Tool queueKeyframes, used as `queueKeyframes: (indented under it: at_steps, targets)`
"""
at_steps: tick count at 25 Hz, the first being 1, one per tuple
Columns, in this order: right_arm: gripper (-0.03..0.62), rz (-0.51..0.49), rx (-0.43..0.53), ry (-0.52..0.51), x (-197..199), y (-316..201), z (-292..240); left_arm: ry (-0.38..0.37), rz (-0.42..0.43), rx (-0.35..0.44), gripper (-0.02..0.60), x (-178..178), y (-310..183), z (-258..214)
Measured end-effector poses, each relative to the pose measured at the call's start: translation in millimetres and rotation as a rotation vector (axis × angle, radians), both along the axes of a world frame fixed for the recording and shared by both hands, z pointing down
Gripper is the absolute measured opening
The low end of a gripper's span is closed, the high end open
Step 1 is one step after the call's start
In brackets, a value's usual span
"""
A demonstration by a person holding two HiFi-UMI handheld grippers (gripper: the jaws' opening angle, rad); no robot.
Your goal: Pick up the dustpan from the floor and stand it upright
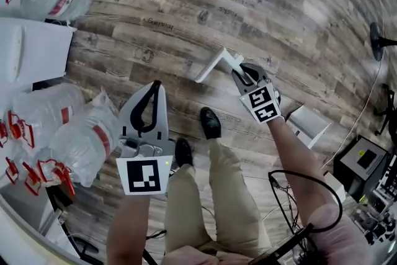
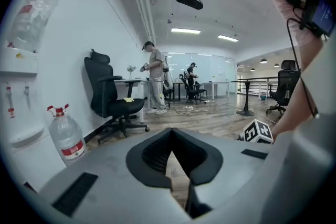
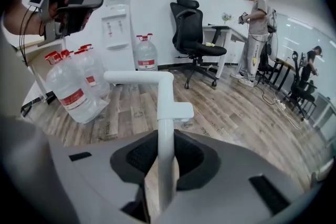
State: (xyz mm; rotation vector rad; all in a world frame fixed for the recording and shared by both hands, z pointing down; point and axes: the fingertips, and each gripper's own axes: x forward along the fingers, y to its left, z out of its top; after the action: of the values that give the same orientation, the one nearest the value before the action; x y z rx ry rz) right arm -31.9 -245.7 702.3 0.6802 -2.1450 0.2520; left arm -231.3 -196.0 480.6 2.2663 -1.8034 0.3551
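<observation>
White dustpan handle [image 3: 166, 107] pinched in right gripper [image 1: 244, 75] jaws, lower end hidden; left gripper [image 1: 155, 87] jaws together.

Water bottles [image 1: 80, 139] lie left of the shoes [image 1: 209, 122], dustpan [image 1: 211, 67] ahead.

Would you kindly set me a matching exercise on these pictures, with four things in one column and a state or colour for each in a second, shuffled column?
Column one:
1. left gripper
2. right gripper
3. office chair
4. water bottle beside the dispenser

Column two:
A. black, on a wheeled base
B. shut on the white dustpan handle
C. clear, with a red cap
D. shut, with nothing between its jaws

Pairs: 1-D, 2-B, 3-A, 4-C.
</observation>
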Motion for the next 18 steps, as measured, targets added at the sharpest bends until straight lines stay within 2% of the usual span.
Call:
queueKeyframes:
  at_steps: [12,18]
  targets:
    - [0.089,0.121,0.11,-0.026,76.4,35.5,-118.5,0.019,0.151,0.074,0.009,51.9,11.8,-107.2]
    - [0.089,0.213,0.214,-0.041,122.6,53.6,-170.8,0.019,0.277,0.124,0.009,93.4,34.7,-146.7]
